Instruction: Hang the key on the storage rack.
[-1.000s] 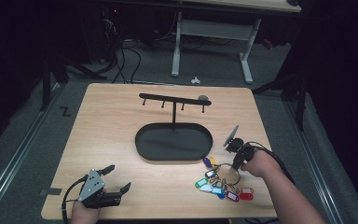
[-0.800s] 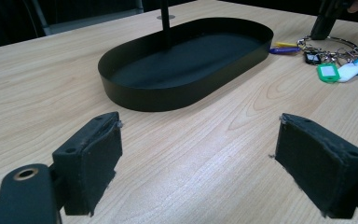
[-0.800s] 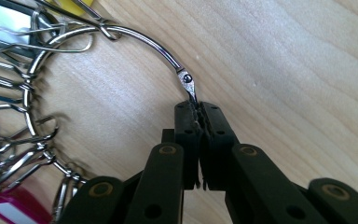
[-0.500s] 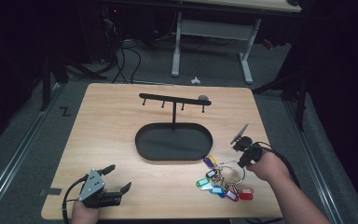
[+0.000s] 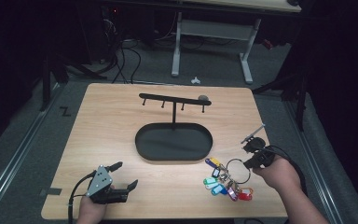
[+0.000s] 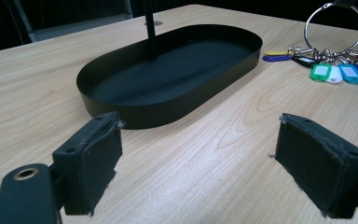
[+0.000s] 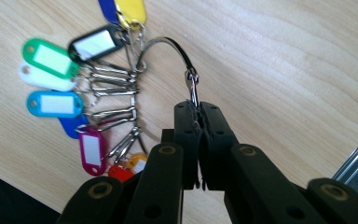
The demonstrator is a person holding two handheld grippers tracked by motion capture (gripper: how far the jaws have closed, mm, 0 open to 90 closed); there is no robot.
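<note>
Key ring (image 5: 237,170) near table edge (image 5: 279,196)

Both grippers are black, with square foam-faced pads (image 6: 324,163) on linkage arms pinned by brass-ringed rivets; the left gripper (image 5: 121,176), nearer than the black tray (image 5: 142,140), carries a grey three-cornered plate and trails a black cable.
</note>
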